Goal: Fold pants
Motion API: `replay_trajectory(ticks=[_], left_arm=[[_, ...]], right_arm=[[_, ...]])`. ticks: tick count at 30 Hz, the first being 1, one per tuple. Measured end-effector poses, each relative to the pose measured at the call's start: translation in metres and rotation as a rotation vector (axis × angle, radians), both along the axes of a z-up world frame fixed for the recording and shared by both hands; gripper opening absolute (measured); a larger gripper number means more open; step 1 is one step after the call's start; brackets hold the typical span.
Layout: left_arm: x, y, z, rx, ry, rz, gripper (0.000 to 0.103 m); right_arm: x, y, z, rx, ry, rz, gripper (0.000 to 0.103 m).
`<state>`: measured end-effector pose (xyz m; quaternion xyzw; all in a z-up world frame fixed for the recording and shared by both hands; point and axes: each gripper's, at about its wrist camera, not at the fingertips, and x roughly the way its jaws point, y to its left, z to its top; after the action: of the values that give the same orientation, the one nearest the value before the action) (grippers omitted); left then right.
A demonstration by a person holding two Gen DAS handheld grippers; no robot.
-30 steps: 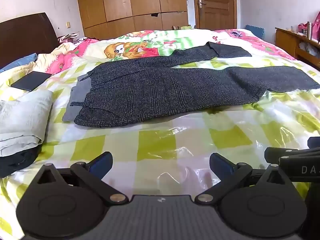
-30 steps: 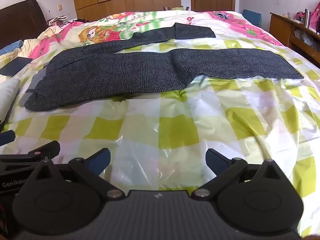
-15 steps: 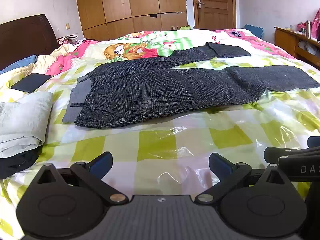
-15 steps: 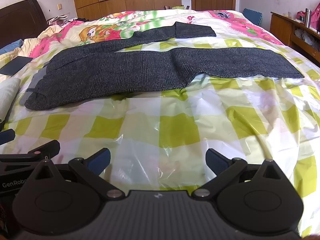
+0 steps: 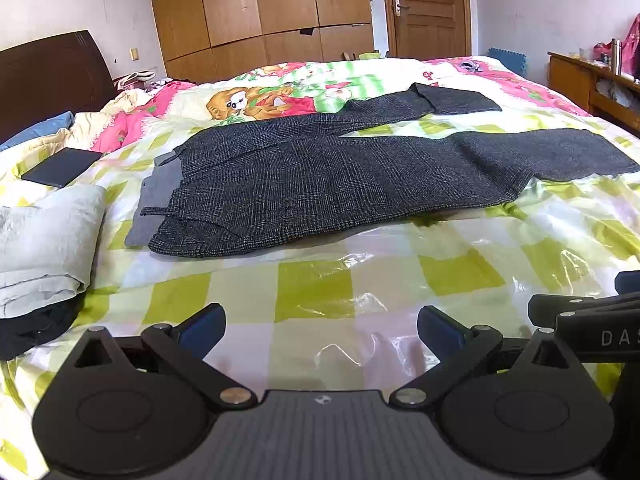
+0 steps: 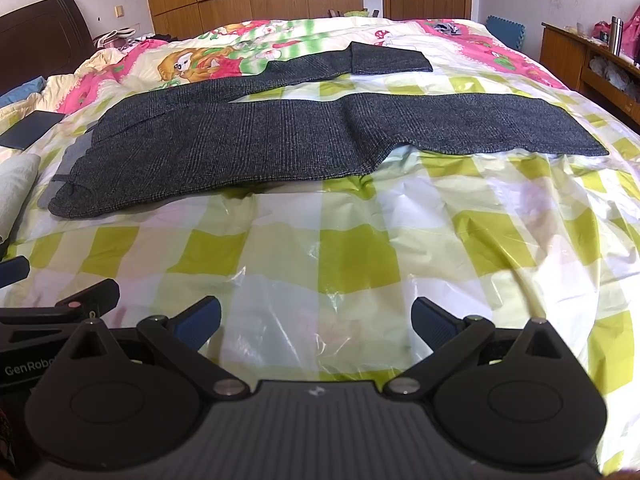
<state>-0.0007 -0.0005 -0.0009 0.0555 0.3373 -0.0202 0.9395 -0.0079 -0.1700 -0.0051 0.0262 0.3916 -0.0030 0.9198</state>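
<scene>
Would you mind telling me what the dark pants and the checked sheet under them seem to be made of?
The pants look like a woven, wool-like fabric, matte, with a fine grey check; the exact fibre cannot be told. The checked sheet looks like thin plastic film: glossy, with bright glare and sharp crinkles.

A bed (image 5: 320, 292) with a green-checked cover fills the room. Behind it stand a wooden wardrobe (image 5: 260, 8) and a closed wooden door (image 5: 428, 8). White walls; a dark headboard (image 5: 52, 76) at left, a wooden side cabinet (image 5: 588, 84) at right.
</scene>
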Motion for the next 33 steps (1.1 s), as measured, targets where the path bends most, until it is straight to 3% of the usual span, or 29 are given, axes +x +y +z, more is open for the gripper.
replay_trajectory(ticks=[33], left_arm=[[-0.0012, -0.0001, 0.0004, 0.011, -0.006, -0.005, 0.103]], right_arm=[[0.0025, -0.0003, -0.0035, -0.002, 0.006, 0.002, 0.101]])
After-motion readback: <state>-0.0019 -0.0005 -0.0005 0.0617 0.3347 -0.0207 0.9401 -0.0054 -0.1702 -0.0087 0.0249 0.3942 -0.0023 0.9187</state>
